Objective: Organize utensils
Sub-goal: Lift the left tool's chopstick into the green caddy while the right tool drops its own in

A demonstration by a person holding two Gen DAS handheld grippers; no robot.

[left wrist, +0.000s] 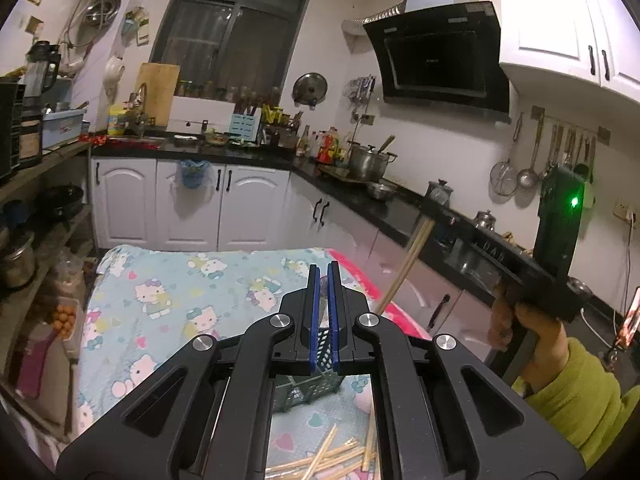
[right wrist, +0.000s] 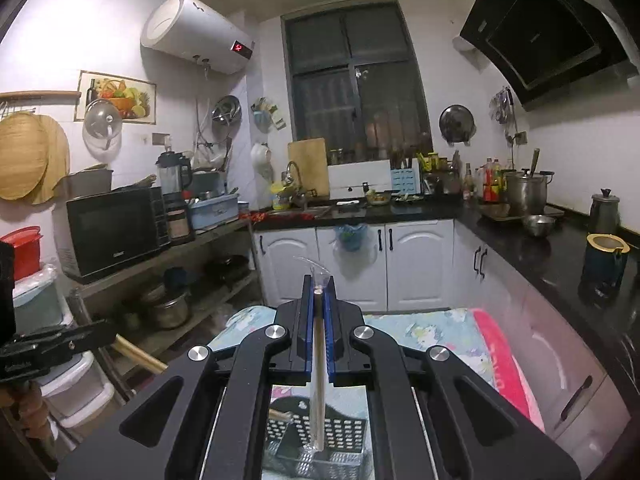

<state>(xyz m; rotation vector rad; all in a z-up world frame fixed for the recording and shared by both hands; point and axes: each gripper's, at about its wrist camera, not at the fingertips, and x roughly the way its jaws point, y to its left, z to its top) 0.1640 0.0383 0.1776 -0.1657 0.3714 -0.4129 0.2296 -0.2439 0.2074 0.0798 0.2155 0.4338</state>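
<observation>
Bamboo chopsticks (left wrist: 320, 462) litter the cloth; both hand-held grippers closed (right (right wrist: 319, 280) pinching a wrapped chopstick (right wrist: 319, 360)).

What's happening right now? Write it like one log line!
left gripper: shut on chopstick | right gripper: shut on wrapped chopstick | utensil basket: below grippers | loose chopsticks: on tablecloth

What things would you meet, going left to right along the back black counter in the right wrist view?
Yellow jar → wooden cutting board → blue knife block → sauce bottles → steel stockpot → metal kettle.
</observation>
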